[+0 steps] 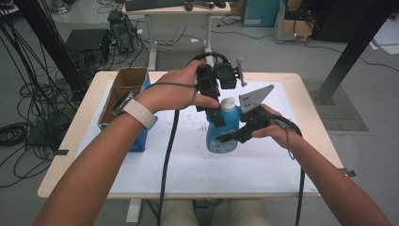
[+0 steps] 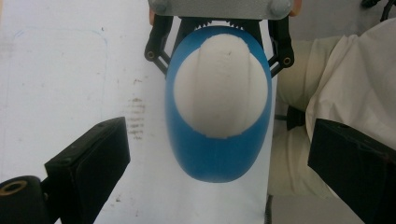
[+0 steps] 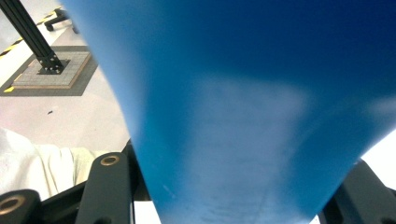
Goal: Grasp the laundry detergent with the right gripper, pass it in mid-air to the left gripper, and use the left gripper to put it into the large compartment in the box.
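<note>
A blue bottle (image 1: 220, 136) with a white cap (image 1: 227, 104) stands upright on the white mat at the table's middle. My right gripper (image 1: 236, 133) is shut on the bottle's body from the right side; in the right gripper view the blue bottle (image 3: 243, 116) sits between the jaws of that gripper (image 3: 233, 198). My left gripper (image 1: 213, 100) hangs over the top and points down. In the left gripper view it (image 2: 222, 156) stands open, jaws wide on either side of the cap (image 2: 222, 88), not touching it. The right gripper's fingers (image 2: 156, 44) clasp the bottle (image 2: 215, 161) at the far side.
An open cardboard box (image 1: 124, 87) sits in a blue holder at the table's left. Dark specks (image 1: 202, 126) mark the white mat (image 1: 188, 162) left of the bottle. Beyond the table are a desk (image 1: 179, 8), cables and a black post (image 1: 355, 44).
</note>
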A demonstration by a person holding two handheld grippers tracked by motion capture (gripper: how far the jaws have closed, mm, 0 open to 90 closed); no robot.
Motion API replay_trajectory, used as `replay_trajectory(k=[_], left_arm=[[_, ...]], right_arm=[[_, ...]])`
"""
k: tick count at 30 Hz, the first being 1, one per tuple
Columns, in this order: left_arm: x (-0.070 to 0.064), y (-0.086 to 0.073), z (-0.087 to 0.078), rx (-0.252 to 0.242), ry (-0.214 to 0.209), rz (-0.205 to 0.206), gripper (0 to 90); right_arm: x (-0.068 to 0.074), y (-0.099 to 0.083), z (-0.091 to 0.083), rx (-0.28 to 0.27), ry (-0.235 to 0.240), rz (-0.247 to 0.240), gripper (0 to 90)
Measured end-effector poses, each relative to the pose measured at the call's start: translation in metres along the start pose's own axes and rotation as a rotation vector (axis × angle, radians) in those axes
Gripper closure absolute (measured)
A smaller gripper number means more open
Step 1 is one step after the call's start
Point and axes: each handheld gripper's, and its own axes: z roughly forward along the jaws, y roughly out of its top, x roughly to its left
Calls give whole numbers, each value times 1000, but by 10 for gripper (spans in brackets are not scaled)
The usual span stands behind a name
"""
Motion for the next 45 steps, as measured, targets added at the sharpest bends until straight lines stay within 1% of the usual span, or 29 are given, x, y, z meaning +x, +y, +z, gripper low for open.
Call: replay_trajectory(k=[13,15,17,27,45], left_arm=[[-1,0,-1,2,2,2,59],[-1,0,0,3,2,10,61],[-2,0,0,1,0,8,72],[-2,0,-1,2,9,11,71],[-2,0,-1,0,11,11,71]], right_arm=[[0,0,0,2,-5,1,430],[0,0,1,3,-6,1,430],[0,-1,1,6,-10,1,430],[0,-1,0,5,-14,-2,430],[-1,-1,0,4,-15,-2,430]])
